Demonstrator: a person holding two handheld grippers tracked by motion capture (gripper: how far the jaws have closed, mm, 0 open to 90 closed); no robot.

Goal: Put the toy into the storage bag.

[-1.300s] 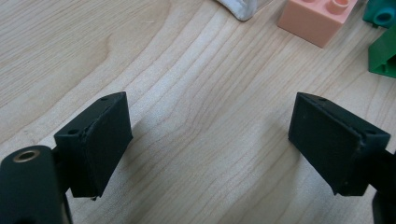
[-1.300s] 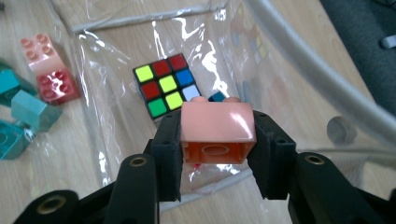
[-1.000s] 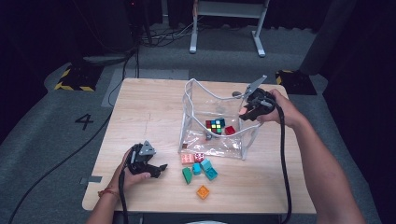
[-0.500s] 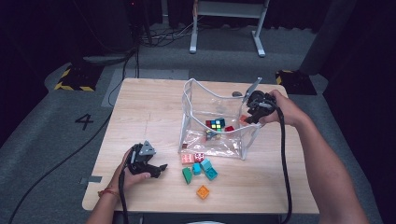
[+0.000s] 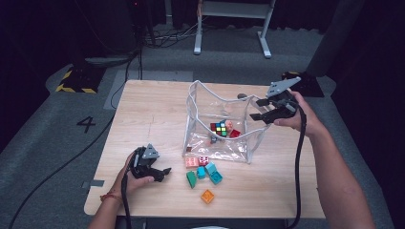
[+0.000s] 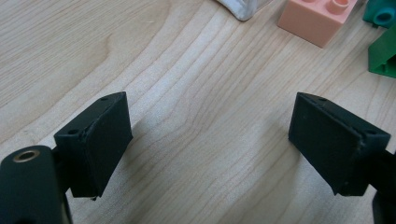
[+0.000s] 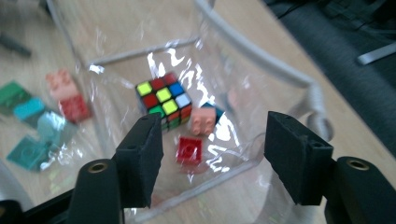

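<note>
A clear plastic bag (image 5: 205,102) with white trim stands open in the middle of the table. In it lie a Rubik's cube (image 5: 219,129) (image 7: 163,98), a pink brick (image 5: 229,125) (image 7: 204,121) and a red brick (image 5: 235,133) (image 7: 189,150). My right gripper (image 5: 255,109) (image 7: 215,154) hovers over the bag's right rim. Its jaws have just been opening and nothing is between them. Near the front left, my left gripper (image 5: 161,172) (image 6: 210,140) rests on the wood, open wide and empty.
Loose bricks lie in front of the bag: pink (image 5: 192,162) (image 6: 317,18), red-and-white (image 5: 204,160), teal (image 5: 212,172), green (image 5: 191,179) (image 6: 385,53) and orange (image 5: 207,196). The wooden table (image 5: 153,109) has bare room at its left and far right. Cables trail from both grippers.
The right gripper has lifted up and to the right away from the bag's inside, and its jaws have spread. A pink brick now lies beside the cube. The left gripper has stayed put.
</note>
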